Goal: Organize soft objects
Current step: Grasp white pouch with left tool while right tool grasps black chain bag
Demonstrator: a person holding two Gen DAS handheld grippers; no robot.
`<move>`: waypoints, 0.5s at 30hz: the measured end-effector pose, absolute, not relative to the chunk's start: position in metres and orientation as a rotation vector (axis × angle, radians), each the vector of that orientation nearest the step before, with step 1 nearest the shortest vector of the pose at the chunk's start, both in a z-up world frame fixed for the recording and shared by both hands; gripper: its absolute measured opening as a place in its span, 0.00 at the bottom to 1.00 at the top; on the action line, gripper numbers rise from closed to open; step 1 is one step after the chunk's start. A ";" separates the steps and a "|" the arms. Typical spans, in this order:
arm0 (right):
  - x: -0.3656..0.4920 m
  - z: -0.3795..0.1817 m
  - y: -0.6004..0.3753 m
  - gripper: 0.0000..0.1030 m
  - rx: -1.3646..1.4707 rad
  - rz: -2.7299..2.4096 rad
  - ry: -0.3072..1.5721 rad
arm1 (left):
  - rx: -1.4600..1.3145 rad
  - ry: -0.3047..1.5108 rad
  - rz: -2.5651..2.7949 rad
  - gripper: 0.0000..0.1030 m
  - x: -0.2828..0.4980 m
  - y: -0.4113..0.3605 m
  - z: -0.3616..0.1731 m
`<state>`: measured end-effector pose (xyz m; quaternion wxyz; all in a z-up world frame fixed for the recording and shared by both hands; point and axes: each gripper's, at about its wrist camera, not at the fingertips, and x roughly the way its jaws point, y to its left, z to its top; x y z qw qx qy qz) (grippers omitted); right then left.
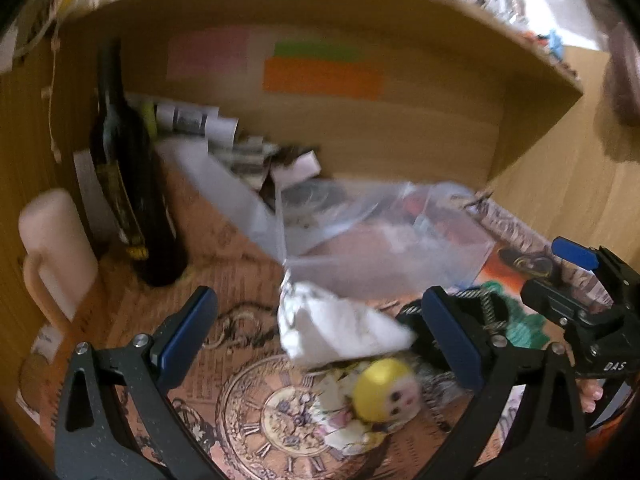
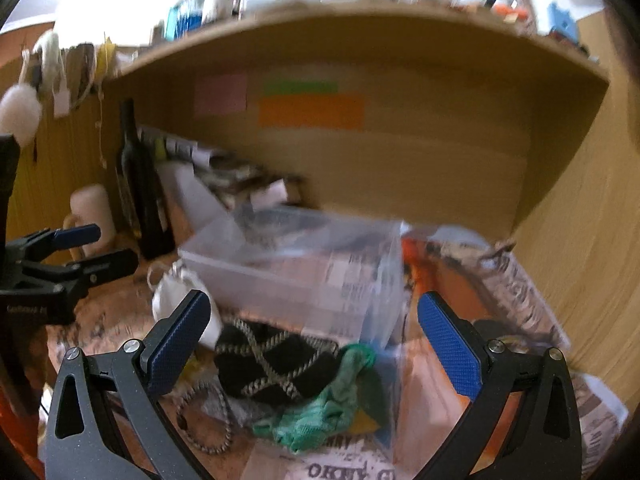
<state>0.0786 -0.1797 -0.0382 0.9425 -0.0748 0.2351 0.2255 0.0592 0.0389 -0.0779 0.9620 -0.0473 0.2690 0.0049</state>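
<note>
Knitted black pouch, crumpled green cloth

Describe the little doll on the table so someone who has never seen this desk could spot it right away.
Under the wooden shelf, on the printed tablecloth, find the clock-face pattern close to the open left gripper. The doll lies at that clock's right edge, just below a crumpled white cloth. Its round yellow head with a painted face sets it apart from the plain fabrics around it.
</note>
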 end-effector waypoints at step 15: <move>0.101 -0.091 -0.156 0.84 -0.192 0.604 0.690 | -0.202 0.739 -0.038 0.76 0.105 0.057 -0.135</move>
